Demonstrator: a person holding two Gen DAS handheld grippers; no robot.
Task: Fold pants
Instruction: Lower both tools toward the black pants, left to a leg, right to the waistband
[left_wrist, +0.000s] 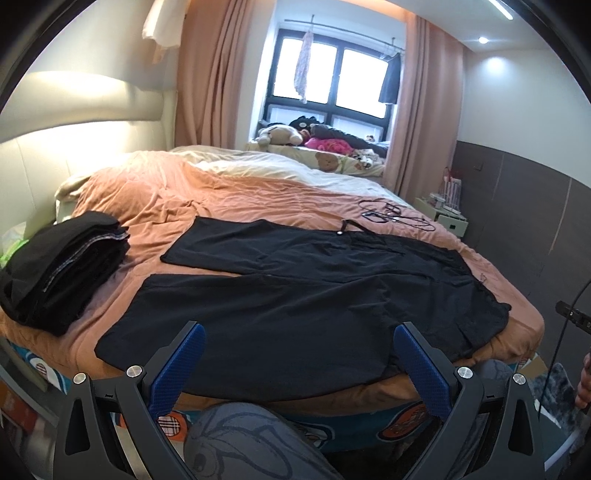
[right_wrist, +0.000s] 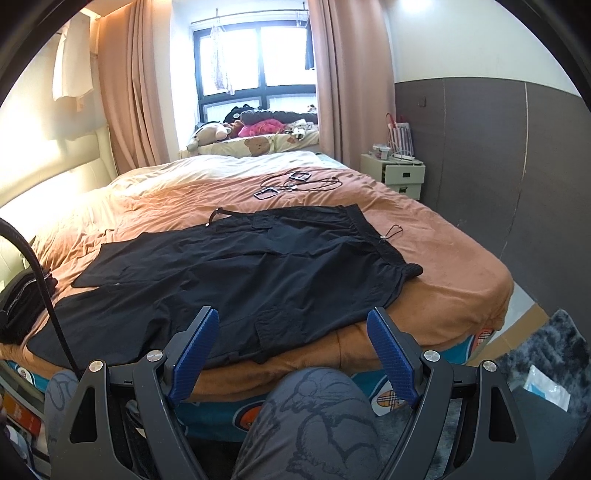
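Both our left gripper (left_wrist: 299, 341) and right gripper (right_wrist: 293, 326) held jaws apart, empty, near smooth black pants (left_wrist: 295, 295) spread flat along the bed (left_wrist: 155, 195) edge.

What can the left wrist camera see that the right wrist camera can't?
Only the left wrist view shows the whole folded black pile at the bed's left side, and its own left gripper, open.

Only the right wrist view shows the blue packet on the grey rug, the whole white bedside cabinet, and its own right gripper, open.

Both show the black pants spread flat on the orange bed cover, the cables beyond them, the window and the soft toys on its sill.
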